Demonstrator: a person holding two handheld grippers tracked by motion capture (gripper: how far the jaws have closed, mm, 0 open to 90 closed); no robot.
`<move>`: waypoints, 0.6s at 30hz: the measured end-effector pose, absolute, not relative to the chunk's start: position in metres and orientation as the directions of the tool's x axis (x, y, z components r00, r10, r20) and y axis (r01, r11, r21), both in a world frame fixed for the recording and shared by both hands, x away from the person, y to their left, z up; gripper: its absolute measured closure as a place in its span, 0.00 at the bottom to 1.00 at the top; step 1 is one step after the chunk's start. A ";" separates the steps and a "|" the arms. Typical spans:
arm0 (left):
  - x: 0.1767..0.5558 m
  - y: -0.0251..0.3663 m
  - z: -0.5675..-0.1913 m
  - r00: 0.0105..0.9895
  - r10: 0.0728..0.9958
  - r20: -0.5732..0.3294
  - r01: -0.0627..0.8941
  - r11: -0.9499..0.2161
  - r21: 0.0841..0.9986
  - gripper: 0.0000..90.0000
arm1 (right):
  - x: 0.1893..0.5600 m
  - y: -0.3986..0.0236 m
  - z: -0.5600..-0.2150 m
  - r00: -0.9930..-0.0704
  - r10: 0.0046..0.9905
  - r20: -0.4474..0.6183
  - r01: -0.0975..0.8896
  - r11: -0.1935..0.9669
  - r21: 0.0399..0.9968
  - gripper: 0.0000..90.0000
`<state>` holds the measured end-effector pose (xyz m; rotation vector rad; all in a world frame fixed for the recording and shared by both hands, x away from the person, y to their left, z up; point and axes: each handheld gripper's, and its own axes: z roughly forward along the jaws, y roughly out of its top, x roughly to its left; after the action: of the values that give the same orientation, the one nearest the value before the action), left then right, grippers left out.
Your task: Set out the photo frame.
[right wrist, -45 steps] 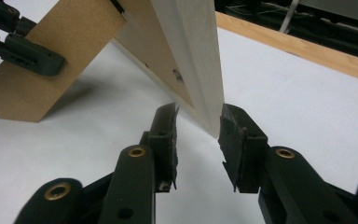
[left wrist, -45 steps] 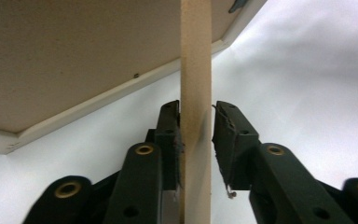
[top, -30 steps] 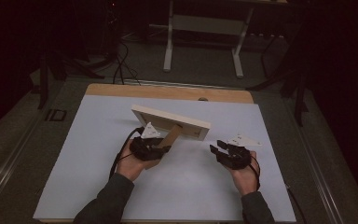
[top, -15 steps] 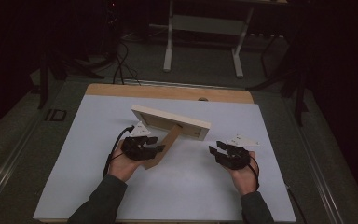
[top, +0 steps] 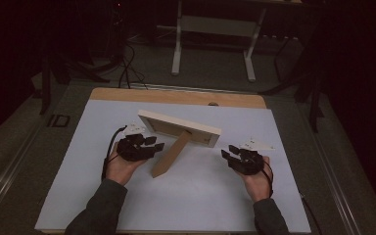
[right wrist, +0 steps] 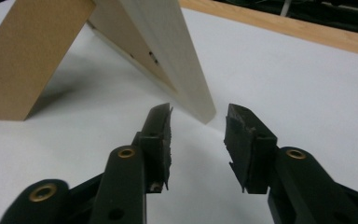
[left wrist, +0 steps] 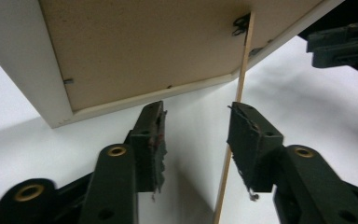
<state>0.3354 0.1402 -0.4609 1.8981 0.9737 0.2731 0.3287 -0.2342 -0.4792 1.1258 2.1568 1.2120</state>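
Frame (top: 178, 128): standing on the sheet (top: 186, 196), propped on its strut; cream border, brown board back facing the person; top edge tilted away from the person; back board (left wrist: 144, 51) close above the left jaws in the left gripper view; a cream corner (right wrist: 200, 109) just beyond the right jaws in the right gripper view

Strut (top: 170, 154): flat brown board leaning from the back of the frame down to the sheet; foot on the sheet nearer the person than the frame; seen edge-on as a thin strip (left wrist: 237, 107) in the left gripper view, against the tip of one jaw

Left gripper (top: 152, 145): just left of the strut, below the frame's left end; jaws parted, just now closing a little, nothing pressed between them; bare sheet in the gap

Right gripper (top: 231, 152): near the frame's right end, on the person's side of it; not touching the frame; jaws parted, just now closing a little, nothing between them

Sheet: white, under the frame and both hands; wooden table edge (top: 176, 96) bare beyond the frame

Floor stand (top: 213, 24): white-legged, well beyond the frame, off the table
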 end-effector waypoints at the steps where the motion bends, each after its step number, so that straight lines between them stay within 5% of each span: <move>1: 0.336 0.141 -0.461 0.658 0.724 -0.206 0.514 -0.231 0.826 0.64 | 0.329 -0.234 -0.479 -0.584 0.811 0.027 0.445 0.292 0.847 0.68; 8: 0.342 0.143 -0.454 0.633 0.746 -0.207 0.512 -0.203 0.835 0.74 | 0.340 -0.233 -0.465 -0.553 0.833 0.019 0.425 0.262 0.867 0.93; 12: 0.346 0.144 -0.453 0.618 0.759 -0.204 0.520 -0.201 0.830 0.79 | 0.344 -0.233 -0.461 -0.550 0.835 0.037 0.427 0.242 0.871 0.97; 18: 0.351 0.144 -0.449 0.584 0.788 -0.192 0.516 -0.178 0.838 0.98 | 0.356 -0.226 -0.458 -0.554 0.830 0.067 0.436 0.220 0.873 1.00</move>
<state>0.3506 0.1443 -0.4486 1.8447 1.0584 0.3522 0.3555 -0.2257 -0.4579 1.1691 2.0846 1.2794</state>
